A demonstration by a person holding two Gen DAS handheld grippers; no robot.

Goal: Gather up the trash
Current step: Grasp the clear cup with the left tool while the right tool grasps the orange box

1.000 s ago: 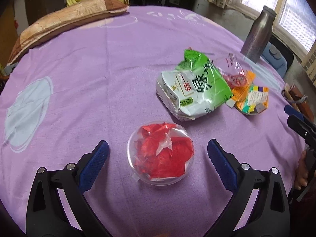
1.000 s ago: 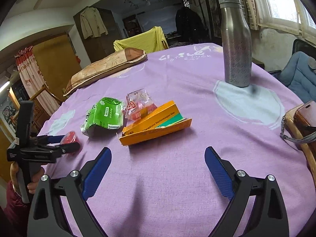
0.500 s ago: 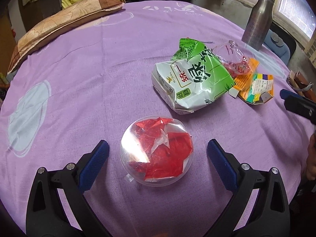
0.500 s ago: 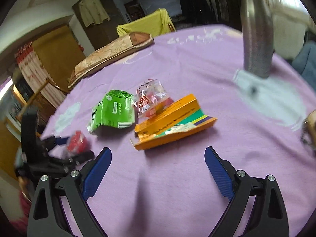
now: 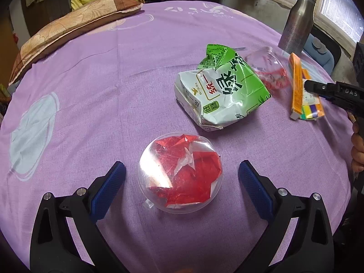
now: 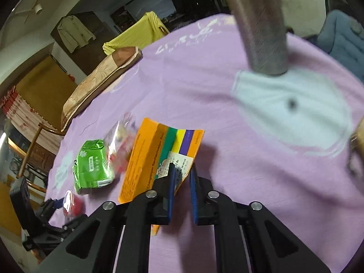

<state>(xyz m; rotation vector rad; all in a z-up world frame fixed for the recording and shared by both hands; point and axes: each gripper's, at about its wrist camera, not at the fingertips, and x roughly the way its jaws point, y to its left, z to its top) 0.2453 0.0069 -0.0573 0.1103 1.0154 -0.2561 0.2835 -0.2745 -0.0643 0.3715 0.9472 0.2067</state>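
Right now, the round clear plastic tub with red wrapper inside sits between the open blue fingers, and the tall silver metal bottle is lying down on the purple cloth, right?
Not quite. The tall silver metal bottle stands upright on the purple cloth, as the left wrist view shows. The round clear plastic tub does sit between the left gripper's open blue fingers.

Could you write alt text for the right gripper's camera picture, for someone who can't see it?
The right gripper has its jaws nearly shut on the corner of an orange box lying on a purple tablecloth. A green packet lies left of it; a metal bottle stands behind.
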